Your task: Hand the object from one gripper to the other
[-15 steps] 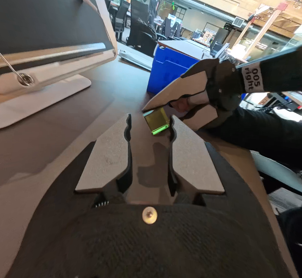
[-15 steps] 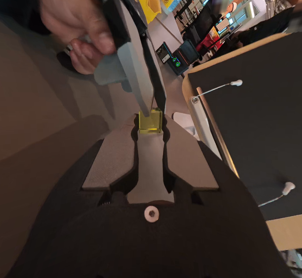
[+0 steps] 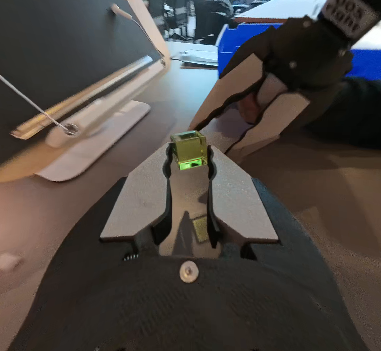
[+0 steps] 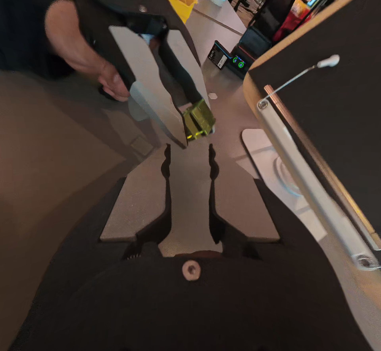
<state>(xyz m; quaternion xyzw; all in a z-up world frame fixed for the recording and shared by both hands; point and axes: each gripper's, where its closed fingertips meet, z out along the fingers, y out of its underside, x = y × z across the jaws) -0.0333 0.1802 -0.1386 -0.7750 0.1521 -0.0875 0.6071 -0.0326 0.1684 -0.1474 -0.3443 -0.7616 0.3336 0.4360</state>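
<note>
Change: your right hand-held gripper (image 4: 189, 149) had let go of the cube since half a second earlier and drawn back; your left one had taken it.
Left hand-held gripper (image 3: 188, 151): clamped on the yellow-green clear cube (image 3: 189, 152) at the fingertips.
Right hand-held gripper: fingers apart, empty, just beside the cube without touching it.
Cube: held above the brown surface (image 3: 61, 207), off it, between your two tools.
Surroundings: a black board on a white stand (image 3: 92, 151) stood to your left; a blue bin (image 3: 231, 48) lay beyond.
</note>
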